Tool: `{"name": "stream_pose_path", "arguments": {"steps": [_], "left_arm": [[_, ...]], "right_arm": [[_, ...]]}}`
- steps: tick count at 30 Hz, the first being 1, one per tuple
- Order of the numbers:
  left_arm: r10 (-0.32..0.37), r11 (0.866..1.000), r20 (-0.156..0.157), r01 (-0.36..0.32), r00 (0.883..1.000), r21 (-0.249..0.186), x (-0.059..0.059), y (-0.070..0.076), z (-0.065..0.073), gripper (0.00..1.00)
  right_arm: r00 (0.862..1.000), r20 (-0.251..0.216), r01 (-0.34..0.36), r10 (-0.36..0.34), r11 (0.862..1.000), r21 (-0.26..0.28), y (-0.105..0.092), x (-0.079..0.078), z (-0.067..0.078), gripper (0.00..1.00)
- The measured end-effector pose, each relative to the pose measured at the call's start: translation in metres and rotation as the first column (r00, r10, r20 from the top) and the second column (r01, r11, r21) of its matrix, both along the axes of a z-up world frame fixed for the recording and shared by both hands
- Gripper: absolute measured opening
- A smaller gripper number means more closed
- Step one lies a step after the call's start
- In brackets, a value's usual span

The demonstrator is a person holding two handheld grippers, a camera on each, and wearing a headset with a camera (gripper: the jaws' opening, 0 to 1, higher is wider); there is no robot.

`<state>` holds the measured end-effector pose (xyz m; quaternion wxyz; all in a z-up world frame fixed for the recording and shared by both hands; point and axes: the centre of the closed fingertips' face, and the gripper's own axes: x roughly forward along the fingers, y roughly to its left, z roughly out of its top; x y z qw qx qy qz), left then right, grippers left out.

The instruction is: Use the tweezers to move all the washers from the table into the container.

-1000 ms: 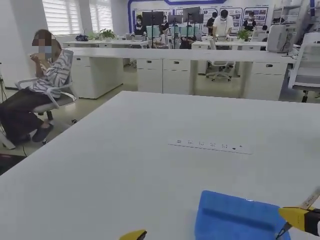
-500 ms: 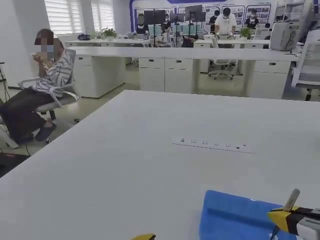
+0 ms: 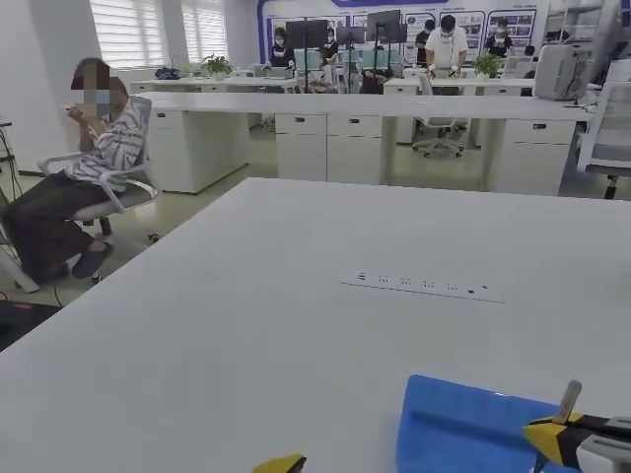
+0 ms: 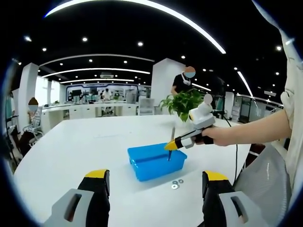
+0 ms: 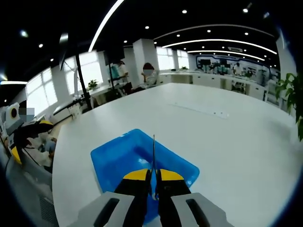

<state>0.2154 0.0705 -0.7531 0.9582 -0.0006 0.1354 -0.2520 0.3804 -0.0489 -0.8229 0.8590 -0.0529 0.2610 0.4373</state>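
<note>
A blue container sits on the white table near its front edge; it appears again as container and container. My right gripper is shut on thin metal tweezers, whose tips hang over the container's inside. From the left gripper view the right gripper holds the tweezers pointing down into the container. Three small washers lie on the table just beside the container. My left gripper stands wide open, holding nothing, back from the container.
A socket strip is set into the table beyond the container. A person sits on a chair off the table's left side. A potted plant stands at the table's far end.
The right gripper has shifted a little left over the container and the tweezers stand more upright. The head camera has dropped slightly.
</note>
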Motion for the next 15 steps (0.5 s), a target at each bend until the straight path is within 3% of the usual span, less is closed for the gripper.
{"name": "stream_pose_path", "arguments": {"steps": [15], "left_arm": [[0.007,1.000,0.003,-0.007,1.000,0.008,0.0013,0.0014,0.0003,0.83]], "right_arm": [[1.000,0.004,-0.005,0.005,1.000,-0.027,-0.0008,0.0012,-0.0056,0.03]]}}
